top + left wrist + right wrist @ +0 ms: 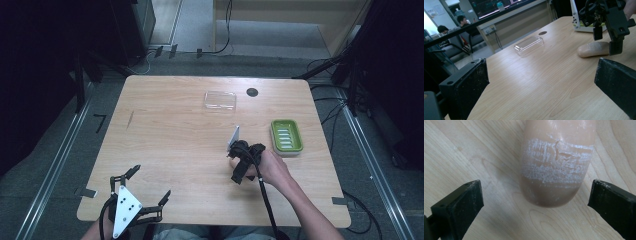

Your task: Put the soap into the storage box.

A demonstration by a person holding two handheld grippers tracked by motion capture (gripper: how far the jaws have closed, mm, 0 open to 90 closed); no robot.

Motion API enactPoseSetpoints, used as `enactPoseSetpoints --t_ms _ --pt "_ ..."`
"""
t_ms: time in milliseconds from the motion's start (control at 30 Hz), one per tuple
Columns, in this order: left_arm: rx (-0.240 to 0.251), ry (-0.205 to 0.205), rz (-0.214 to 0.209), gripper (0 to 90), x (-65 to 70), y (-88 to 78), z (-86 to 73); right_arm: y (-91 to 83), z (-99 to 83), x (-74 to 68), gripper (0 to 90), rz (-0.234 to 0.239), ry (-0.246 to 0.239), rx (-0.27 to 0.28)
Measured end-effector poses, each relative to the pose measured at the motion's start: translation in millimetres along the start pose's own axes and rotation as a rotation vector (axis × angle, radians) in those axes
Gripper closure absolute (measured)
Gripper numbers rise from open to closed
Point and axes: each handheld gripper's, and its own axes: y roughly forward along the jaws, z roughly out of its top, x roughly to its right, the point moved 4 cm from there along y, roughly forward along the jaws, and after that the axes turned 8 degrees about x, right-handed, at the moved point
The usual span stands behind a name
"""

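A beige soap bar (pixel 556 157) with a scuffed white patch lies flat on the wooden table (pixel 170 140). My right gripper (pixel 535 188) hangs just over its near end, jaws wide open, one on each side and neither touching it. From above, the right gripper (pixel 236 162) points down at the soap bar (pixel 231 161) right of the table's middle. The left gripper view shows the soap bar (pixel 594 48) under the right gripper (pixel 606 41). My left gripper (pixel 151 181) rests open near the front left edge, nothing between its jaws (pixel 541 65).
A green soap dish (pixel 286 136) sits just right of the right gripper. A clear plastic lid (pixel 220 100) lies towards the far edge, with a round black cable hole (pixel 252 92) beside it. The lid (pixel 529 45) lies flat on the wood.
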Motion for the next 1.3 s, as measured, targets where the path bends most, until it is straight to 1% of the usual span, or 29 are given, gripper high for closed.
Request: enactPoseSetpoints --t_ms 200,233,333,467,500,567,633,700,733,767,800,900,1000,1167,1300 --pt "0.0 0.0 -0.001 0.0 0.1 -0.1 0.0 3.8 0.8 1.9 0.3 -0.003 -0.003 -0.006" --pt "0.0 -0.002 0.0 0.0 0.2 -0.2 0.0 4.8 0.2 3.1 1.8 -0.006 0.006 -0.009" --pt "-0.001 0.0 -0.001 0.0 0.1 -0.3 0.1 6.1 -0.5 4.2 5.1 -0.006 0.009 -0.011" --pt "-0.001 0.001 -0.002 0.0 0.1 -0.3 0.1 7.5 -0.4 3.2 12.0 -0.006 0.009 -0.013" --pt "-0.001 0.0 -0.001 0.0 0.1 -0.2 0.1 7.8 -0.4 3.3 15.5 -0.005 0.007 -0.013" --pt "-0.001 0.0 -0.001 0.0 0.0 -0.3 0.1 8.4 -0.2 3.6 16.3 -0.009 0.012 -0.011" --pt "0.0 0.0 -0.001 0.0 -0.1 -0.4 0.1 9.1 -0.8 4.0 19.6 -0.014 0.014 -0.021" --pt "-0.001 0.001 -0.002 0.0 0.0 -0.4 0.1 9.7 -1.2 5.6 22.6 -0.02 0.015 -0.02" --pt "0.0 0.001 -0.002 0.0 0.0 -0.3 0.1 10.7 -1.7 6.2 23.3 -0.016 0.011 -0.026" --pt "0.001 0.001 -0.002 0.0 0.0 -0.3 0.2 11.6 -2.0 6.1 24.2 -0.014 0.017 -0.029" --pt "0.001 0.001 -0.001 0.0 0.0 -0.3 0.2 12.3 -2.3 6.3 24.5 -0.017 0.025 -0.035" --pt "-0.001 0.001 -0.002 0.0 0.0 -0.4 0.2 13.4 -2.3 8.2 24.6 -0.013 0.024 -0.025" --pt "-0.002 0.002 -0.002 0.0 0.2 -0.2 0.1 13.5 -1.9 8.6 20.2 -0.005 0.036 -0.025" --pt "-0.001 0.002 -0.001 0.0 0.5 0.0 0.1 14.7 -0.2 9.7 18.4 -0.001 0.044 -0.019" --pt "-0.001 0.001 -0.002 0.0 0.3 -0.3 0.2 14.9 2.0 12.6 21.3 -0.005 0.057 -0.006"
